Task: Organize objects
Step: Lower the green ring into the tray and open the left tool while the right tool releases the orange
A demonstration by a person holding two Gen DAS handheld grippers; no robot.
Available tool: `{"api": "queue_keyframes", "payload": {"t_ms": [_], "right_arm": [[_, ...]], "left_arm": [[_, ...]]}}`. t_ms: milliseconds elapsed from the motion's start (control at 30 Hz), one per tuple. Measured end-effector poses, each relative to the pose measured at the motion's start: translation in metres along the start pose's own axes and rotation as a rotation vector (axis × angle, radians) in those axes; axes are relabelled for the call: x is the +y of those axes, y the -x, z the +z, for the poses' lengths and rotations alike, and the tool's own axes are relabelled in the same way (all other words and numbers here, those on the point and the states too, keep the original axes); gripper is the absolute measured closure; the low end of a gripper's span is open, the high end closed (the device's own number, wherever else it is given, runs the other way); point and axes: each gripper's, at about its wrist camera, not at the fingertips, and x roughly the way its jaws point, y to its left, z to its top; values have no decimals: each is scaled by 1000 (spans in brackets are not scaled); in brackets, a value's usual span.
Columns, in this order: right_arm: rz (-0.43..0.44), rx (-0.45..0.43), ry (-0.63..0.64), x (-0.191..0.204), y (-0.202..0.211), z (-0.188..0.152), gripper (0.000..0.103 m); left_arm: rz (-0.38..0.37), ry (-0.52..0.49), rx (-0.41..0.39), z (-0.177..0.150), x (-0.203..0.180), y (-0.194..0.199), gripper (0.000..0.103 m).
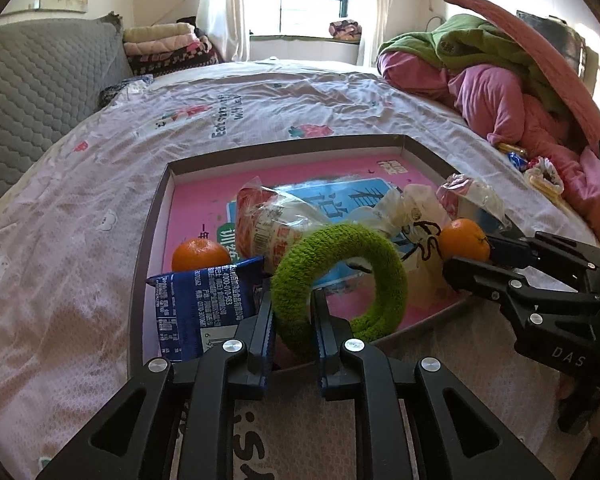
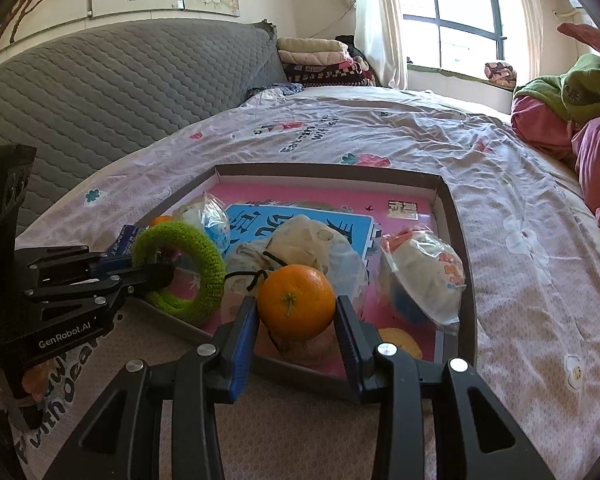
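A shallow cardboard tray with a pink lining lies on the bed; it also shows in the right wrist view. My left gripper is shut on a fuzzy green ring, held over the tray's near edge; the ring also shows in the right wrist view. My right gripper is shut on an orange, also over the near edge; the left wrist view shows that orange too. A second orange, a blue packet and wrapped snacks lie in the tray.
A wrapped bowl-shaped snack sits at the tray's right side. Pink and green bedding is piled at the right, with small packets beside it. A grey quilted headboard stands at the left, folded blankets behind.
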Motion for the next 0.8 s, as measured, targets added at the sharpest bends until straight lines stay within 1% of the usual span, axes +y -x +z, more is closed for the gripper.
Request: {"api": "queue_keyframes", "payload": {"t_ms": [200, 300, 500, 800], "right_arm": [[10, 10, -13, -1, 2, 1, 64], [31, 16, -41, -5, 3, 0, 64], [32, 20, -41, -5, 6, 0, 64], [27, 17, -41, -7, 10, -1, 64]], "left_arm": [[3, -1, 2, 0, 0, 1, 84], [-2, -1, 4, 0, 0, 2, 83], [-2, 0, 6, 0, 0, 3, 81], [-10, -5, -2, -1, -2, 9, 68]]}}
